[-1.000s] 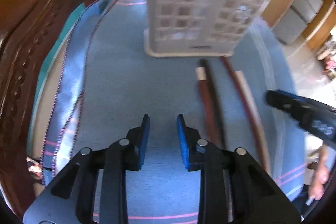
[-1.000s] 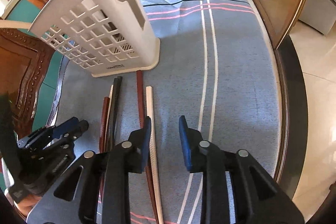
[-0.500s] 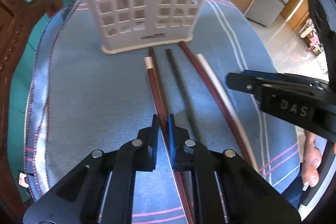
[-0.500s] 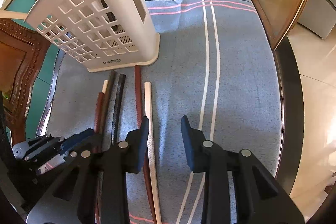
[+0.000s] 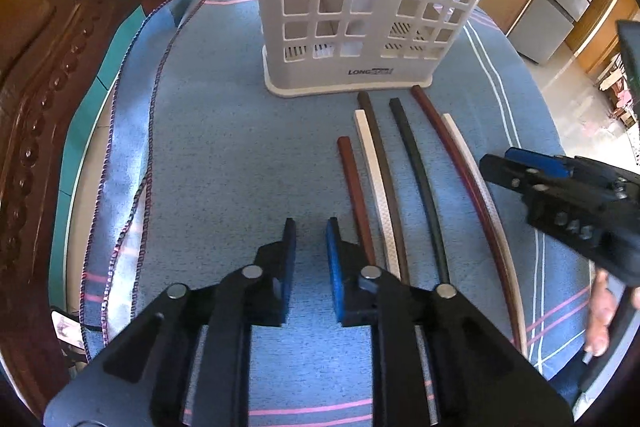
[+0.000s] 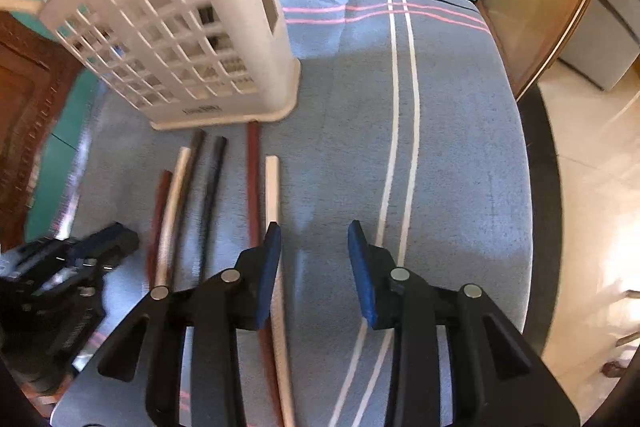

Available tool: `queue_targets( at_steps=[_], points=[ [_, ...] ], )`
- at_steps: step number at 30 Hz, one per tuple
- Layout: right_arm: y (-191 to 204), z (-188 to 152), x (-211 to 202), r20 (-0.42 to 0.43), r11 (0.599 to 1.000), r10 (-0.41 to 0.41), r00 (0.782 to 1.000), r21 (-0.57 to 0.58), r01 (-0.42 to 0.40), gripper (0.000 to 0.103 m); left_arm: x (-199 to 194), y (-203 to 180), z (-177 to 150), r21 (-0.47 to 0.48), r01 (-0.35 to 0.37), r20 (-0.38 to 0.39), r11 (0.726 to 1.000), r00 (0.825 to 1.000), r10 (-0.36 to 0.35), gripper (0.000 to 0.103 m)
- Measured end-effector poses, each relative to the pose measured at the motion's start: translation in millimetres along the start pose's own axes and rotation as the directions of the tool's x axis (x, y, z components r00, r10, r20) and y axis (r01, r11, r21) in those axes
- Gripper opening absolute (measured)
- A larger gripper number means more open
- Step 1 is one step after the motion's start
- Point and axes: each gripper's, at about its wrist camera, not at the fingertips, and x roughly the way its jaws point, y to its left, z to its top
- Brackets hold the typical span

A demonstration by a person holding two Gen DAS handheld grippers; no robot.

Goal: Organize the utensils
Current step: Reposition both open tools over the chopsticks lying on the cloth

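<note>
- Blue striped cloth (image 5: 224,155) covered the bench; six chopsticks (image 5: 416,183) lay near the white holder (image 5: 360,7).
- Left gripper (image 5: 311,239) jaws were opening, right gripper (image 6: 314,247) jaws opening, nothing between either.
- Chopsticks were judged light, stiff, slippery; mid-length grasp was advised.

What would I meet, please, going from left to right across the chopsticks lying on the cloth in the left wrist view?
Short reddish-brown chopstick → white chopstick → dark brown chopstick → black chopstick → long reddish-brown chopstick → white chopstick at the far right → right gripper.
</note>
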Motion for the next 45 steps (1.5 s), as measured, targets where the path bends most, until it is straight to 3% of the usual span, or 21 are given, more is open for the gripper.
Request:
queue_targets(
  at_steps=[3, 11, 14, 21, 30, 38, 45],
  points=[
    [9, -2, 4, 0.020, 0.996, -0.059, 0.998, -0.064, 0.060, 0.035, 0, 0, 0, -0.003, -0.003, 0.006, 1.000, 1.000, 0.003, 0.028],
    [19, -6, -13, 0.096, 0.997, -0.002, 0.995, -0.079, 0.009, 0.035, 3, -8, 2, 0.013, -0.014, 0.012, 1.000, 1.000, 0.014, 0.028],
    [30, -11, -2, 0.063, 0.991, -0.056, 0.996, -0.120, 0.064, 0.035, 6, -12, 2, 0.022, -0.028, 0.007, 0.999, 1.000, 0.028, 0.028],
    [23, -11, 2, 0.031, 0.993, -0.067, 0.997, -0.093, 0.070, 0.035, 9, -9, 4, 0.018, -0.052, 0.007, 0.999, 0.999, 0.051, 0.028],
    [2, -4, 6, 0.038, 0.992, -0.078, 0.996, -0.093, 0.082, 0.035, 11, -12, 8, 0.026, -0.062, 0.017, 0.998, 0.998, 0.062, 0.037],
    [14, -8, 8, 0.070, 0.986, -0.113, 0.991, -0.116, 0.121, 0.035, 20, -21, 22, 0.014, -0.122, 0.059, 0.992, 0.991, 0.121, 0.039],
    [31, -14, 6, 0.080, 0.983, -0.119, 0.990, -0.131, 0.128, 0.035, 13, -25, 26, -0.009, -0.094, 0.070, 0.996, 0.993, 0.094, 0.039]
  ],
)
